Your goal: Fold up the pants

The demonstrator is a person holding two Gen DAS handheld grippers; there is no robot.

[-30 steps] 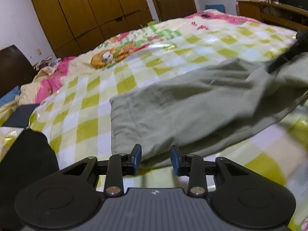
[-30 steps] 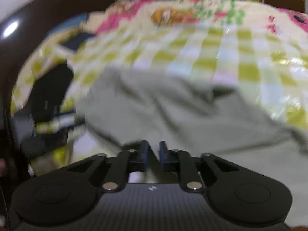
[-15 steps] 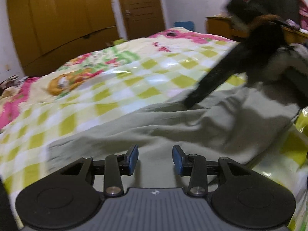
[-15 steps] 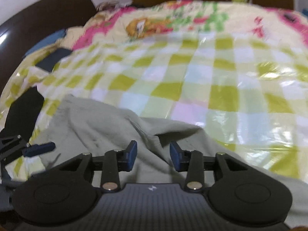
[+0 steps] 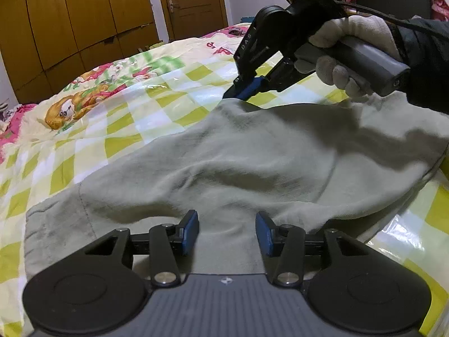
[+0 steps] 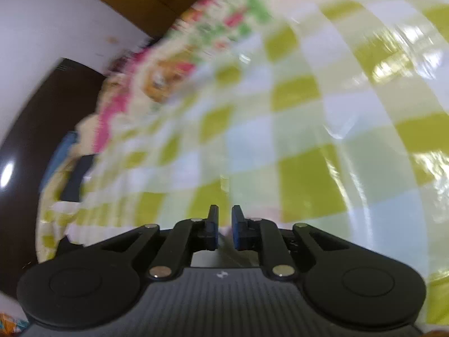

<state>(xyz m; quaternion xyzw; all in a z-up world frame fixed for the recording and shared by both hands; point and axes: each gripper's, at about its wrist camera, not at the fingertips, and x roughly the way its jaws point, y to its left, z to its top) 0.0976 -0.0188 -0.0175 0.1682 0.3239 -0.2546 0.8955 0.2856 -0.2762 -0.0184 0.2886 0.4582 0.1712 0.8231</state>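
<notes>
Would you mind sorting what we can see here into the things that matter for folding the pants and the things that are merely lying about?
For the job:
- grey-green pants
- left gripper, jaws opening over the cloth
- right gripper, jaws closing at the pants' far edge

Lying about:
- checked bedspread
- wardrobe
- door

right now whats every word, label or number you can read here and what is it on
"DAS": white letters on the side of the black right gripper, partly legible; any further letters are too small to read.
Small white emblem on the grey ridged body of the left gripper: a logo, no letters.
The cartoon-printed yellow-green checked bedsheet shows pictures only, no readable words.
</notes>
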